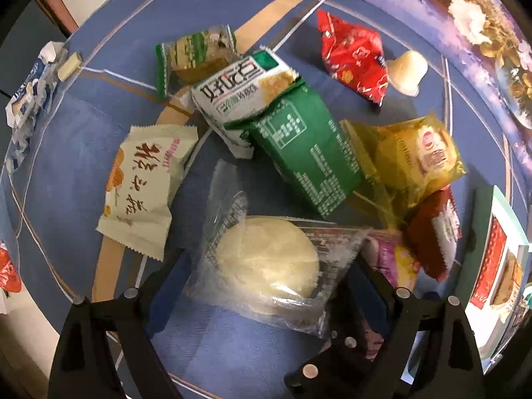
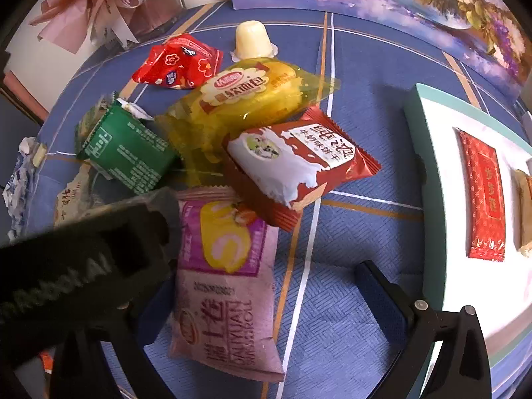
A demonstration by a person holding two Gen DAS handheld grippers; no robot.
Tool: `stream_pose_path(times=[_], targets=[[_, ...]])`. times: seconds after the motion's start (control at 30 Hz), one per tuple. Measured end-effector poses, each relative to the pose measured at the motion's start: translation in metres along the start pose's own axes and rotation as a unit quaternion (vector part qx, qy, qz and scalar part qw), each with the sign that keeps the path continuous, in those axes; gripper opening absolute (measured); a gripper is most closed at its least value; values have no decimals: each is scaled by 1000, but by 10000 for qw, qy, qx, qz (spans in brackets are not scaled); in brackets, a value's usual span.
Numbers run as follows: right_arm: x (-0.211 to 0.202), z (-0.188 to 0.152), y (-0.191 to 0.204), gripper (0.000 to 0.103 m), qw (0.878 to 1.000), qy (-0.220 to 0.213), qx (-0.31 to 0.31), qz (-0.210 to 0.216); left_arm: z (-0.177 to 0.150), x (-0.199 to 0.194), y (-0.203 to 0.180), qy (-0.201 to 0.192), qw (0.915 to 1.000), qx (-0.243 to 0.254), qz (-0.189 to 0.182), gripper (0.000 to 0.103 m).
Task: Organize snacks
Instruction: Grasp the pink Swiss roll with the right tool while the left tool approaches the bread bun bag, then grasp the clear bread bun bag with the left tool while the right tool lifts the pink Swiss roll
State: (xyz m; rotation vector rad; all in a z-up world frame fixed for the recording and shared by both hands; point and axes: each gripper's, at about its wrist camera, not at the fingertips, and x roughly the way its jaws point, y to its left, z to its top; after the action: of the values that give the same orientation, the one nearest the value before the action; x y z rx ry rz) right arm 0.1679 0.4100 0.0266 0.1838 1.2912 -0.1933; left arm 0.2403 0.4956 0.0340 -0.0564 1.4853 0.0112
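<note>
Left wrist view
Left gripper: jaws spread wide, one finger on each side of the clear-wrapped round pastry; pads not pressing it.
Pastry position: lies on the blue tablecloth, nearest the camera.
Pile beyond: green packet overlapped by a white-and-green packet; cream packet to the left; yellow bread packet to the right.
Far side: red packet just beside a jelly cup.

Right wrist view
Right gripper: fingers spread apart, pink Swiss roll packet lying between them, not pinched.
Obstruction: the other gripper's dark body covers the lower left.
Red-and-white biscuit packet: rests on the pink packet's top edge.
White tray: at right, holding a red sachet.
</note>
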Motion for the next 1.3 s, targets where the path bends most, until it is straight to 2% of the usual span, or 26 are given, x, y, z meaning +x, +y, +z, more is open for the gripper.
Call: stream_pose_path(times=[0.23, 0.33, 0.53, 0.6, 0.73, 1.07, 1.17, 1.3], targets=[[7, 2, -3, 103, 10000, -14, -56, -35, 4, 15, -1, 128, 9995, -267, -136, 92], [5, 2, -7, 100, 10000, -13, -51, -39, 7, 15, -5, 101, 9994, -282, -183, 84], [-9, 0, -20, 79, 9999, -53, 36, -141, 14, 12, -10, 30, 9995, -237, -204, 76], [-11, 0, -26, 67, 9998, -50, 107, -169, 17, 9, -7, 33, 9995, -226, -236, 74], [-14, 3, -39, 51, 9995, -9, 278, -120, 13, -1, -10, 57, 9988, -251, -409, 72], [-31, 6, -49, 43, 9993, 32, 361, 131, 7, -34, -12, -236, 9979, -300, -516, 71], [-42, 8, -51, 43, 9990, -49, 396, 189, 9, -49, -13, -386, 9973, -306, -553, 71], [-66, 10, -51, 38, 9987, -305, 323, 248, 8, -66, -11, -604, 9957, -312, -626, 71]])
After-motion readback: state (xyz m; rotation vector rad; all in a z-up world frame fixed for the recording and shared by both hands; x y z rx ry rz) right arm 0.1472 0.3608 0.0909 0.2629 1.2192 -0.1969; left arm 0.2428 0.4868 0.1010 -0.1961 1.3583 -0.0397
